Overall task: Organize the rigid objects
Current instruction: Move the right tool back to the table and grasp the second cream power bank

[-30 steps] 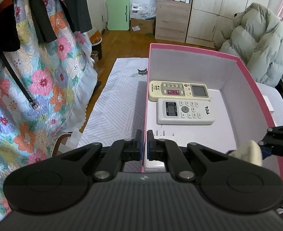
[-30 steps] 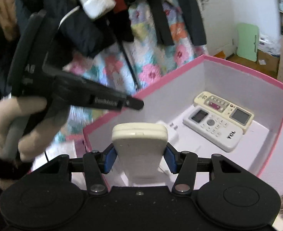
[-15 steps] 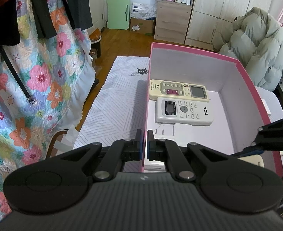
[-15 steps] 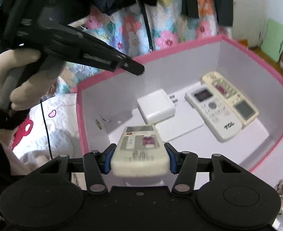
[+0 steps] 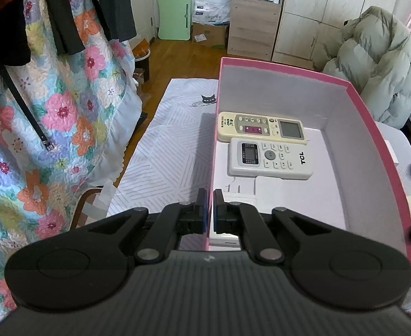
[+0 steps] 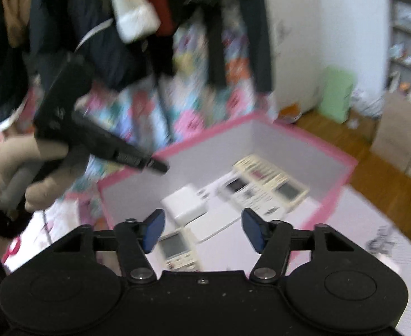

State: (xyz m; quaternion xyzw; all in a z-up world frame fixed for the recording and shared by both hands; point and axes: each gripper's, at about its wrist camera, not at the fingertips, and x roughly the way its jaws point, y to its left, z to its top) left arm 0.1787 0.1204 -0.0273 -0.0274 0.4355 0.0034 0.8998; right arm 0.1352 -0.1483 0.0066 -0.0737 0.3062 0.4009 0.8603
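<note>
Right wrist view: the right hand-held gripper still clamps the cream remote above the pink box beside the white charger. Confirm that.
Wrong on the grip. In the right wrist view the right hand-held gripper has its jaws opening with nothing between them; the cream rectangular remote lies released on the floor of the pink-walled cardboard box, beside the white square plug-in charger.

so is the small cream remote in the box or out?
In. The cream remote lies flat on the pink box floor, below the right gripper, whose jaws are opening, clear of it.

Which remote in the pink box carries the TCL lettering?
The white remote, the nearer of the two side by side; the cream remote behind it carries none.
</note>
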